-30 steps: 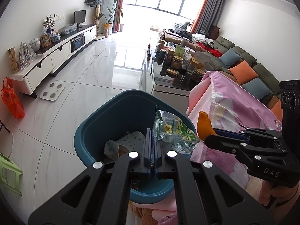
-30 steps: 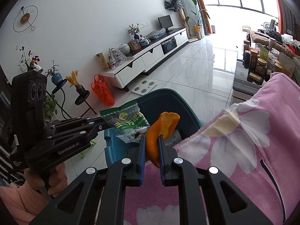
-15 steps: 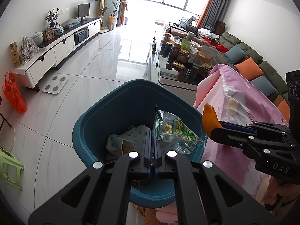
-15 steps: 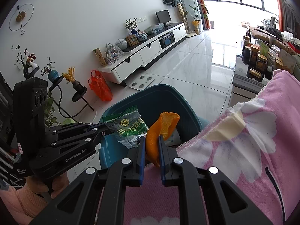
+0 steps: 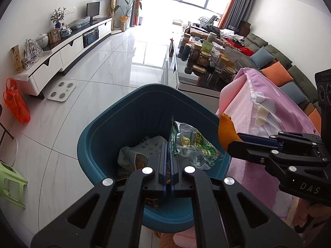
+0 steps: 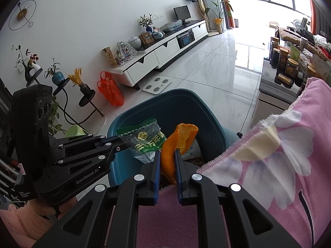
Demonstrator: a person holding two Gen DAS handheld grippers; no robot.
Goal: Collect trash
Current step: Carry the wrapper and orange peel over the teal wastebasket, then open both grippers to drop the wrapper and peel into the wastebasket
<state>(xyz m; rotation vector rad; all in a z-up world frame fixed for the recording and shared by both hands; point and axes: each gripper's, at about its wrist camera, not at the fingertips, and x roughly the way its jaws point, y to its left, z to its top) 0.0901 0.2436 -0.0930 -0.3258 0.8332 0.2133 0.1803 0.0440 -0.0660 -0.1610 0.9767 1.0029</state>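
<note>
Lower now, the left gripper (image 5: 168, 144), marked "GenRobot.AI", hangs over the teal bin (image 5: 115, 124), clamped on a green wrapper (image 5: 192, 142). Right gripper (image 6: 167, 155), lettered "DAS", pinches an orange peel (image 6: 180, 136).

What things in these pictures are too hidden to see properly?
- Bottom of the blue bin: left wrist view, the left gripper and green wrapper cover it.
- Lower orange peel: right wrist view, squeezed between the right gripper fingers.
- Jar labels: too small.
- Person: only a pink sleeve shows, cut off.
</note>
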